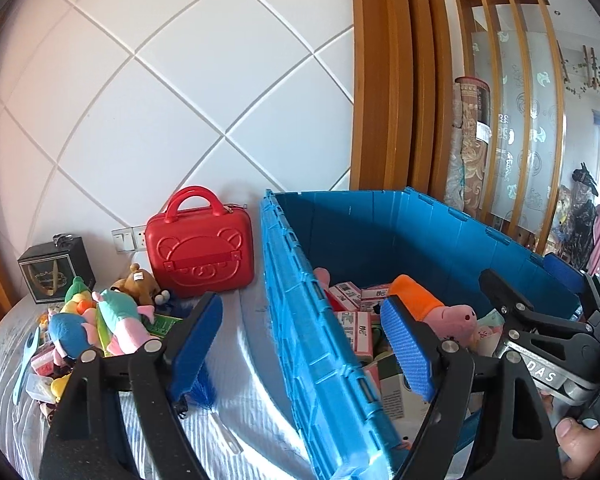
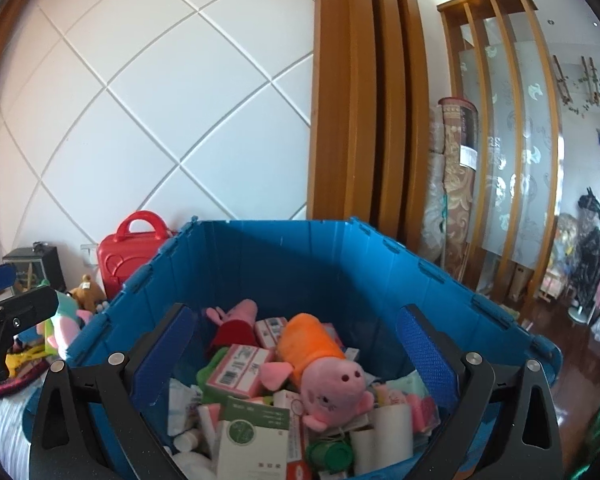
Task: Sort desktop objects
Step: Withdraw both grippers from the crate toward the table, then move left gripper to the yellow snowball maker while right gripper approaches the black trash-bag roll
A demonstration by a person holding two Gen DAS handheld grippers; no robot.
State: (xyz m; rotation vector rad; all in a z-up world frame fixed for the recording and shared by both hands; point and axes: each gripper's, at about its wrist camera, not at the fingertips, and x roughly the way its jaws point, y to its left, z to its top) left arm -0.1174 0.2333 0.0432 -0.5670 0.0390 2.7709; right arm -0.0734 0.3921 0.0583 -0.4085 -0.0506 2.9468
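Observation:
A blue plastic crate (image 2: 280, 264) holds small boxes, bottles and two pink pig plushes. The pig in an orange dress (image 2: 324, 364) lies on top of the boxes. My right gripper (image 2: 296, 360) hangs open over the crate, with its blue pads well clear of that pig on both sides. My left gripper (image 1: 302, 350) is open too and straddles the crate's left wall (image 1: 320, 340), holding nothing. Left of the crate a pile of plush toys (image 1: 100, 320) lies on the striped white cloth (image 1: 236, 400). The right gripper's body (image 1: 540, 332) shows at the right of the left wrist view.
A red bear-embossed case (image 1: 200, 248) stands against the white panelled wall behind the toys. A black box (image 1: 56, 272) sits at the far left. Wooden door frames, rolled carpets and a glass partition stand to the right, beyond the crate.

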